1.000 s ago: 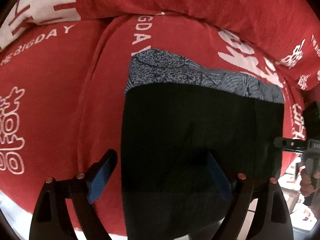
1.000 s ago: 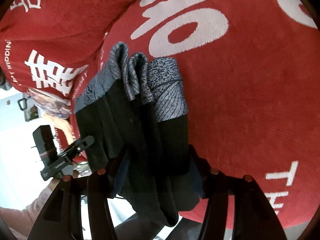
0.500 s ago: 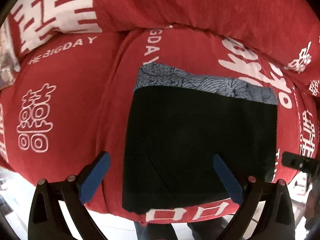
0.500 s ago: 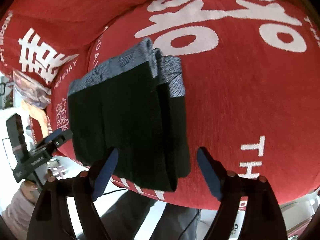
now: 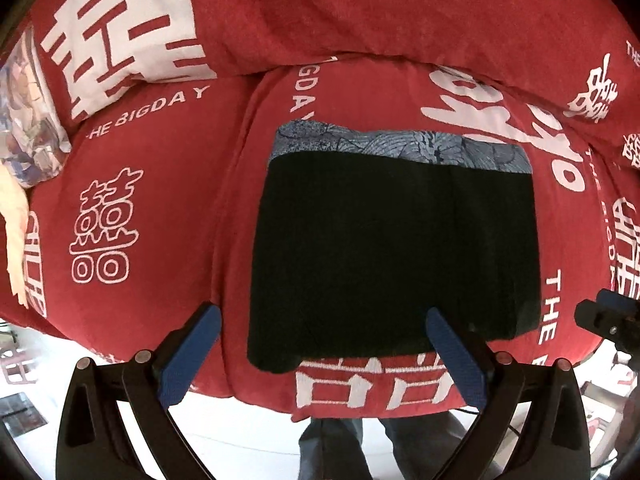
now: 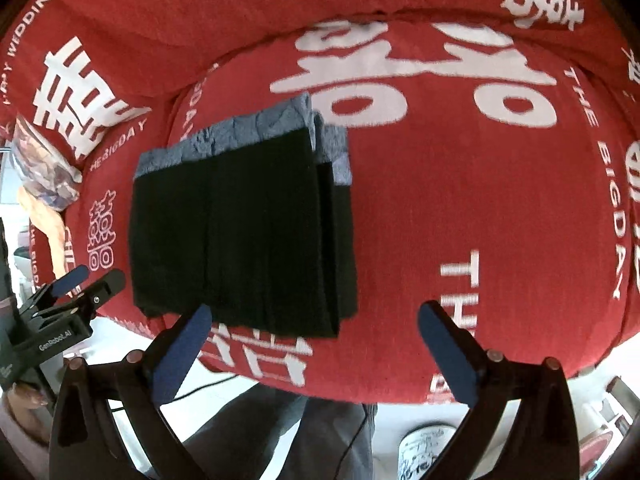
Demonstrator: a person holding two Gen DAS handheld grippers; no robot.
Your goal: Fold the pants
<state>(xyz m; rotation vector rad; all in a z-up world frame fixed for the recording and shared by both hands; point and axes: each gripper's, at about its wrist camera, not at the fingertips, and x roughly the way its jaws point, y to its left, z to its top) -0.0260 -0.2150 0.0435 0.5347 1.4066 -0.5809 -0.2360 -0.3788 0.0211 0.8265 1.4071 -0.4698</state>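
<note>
Folded black pants (image 5: 394, 252), edged along the far side by a blue-grey patterned band (image 5: 400, 148), are being left lying flat on a red sofa cushion (image 5: 160, 184) printed with white characters, the stack filling the centre of the left wrist view and running from about twelve o'clock down to six. The left gripper (image 5: 320, 354) is being held above the near edge of the stack with its jaws spread as wide as they go and nothing caught between the blue pads (image 5: 190, 356); the cloth beneath is not being touched. In the right wrist view the same pants (image 6: 244, 236) are being seen at about ten o'clock of centre, their layered edges stacked along the right side, while the right gripper (image 6: 316, 354) is being shown with its jaws opening and no fabric between them. The other handheld tool is being glimpsed at the far edge of each view, at about four o'clock on the left camera and eight o'clock on the right. The release after the last fold is judged to be the step in hand, with the task taken as all but complete; little more than a check of the stack's squareness, or a light smoothing of the layered edge, is being called for next.
</note>
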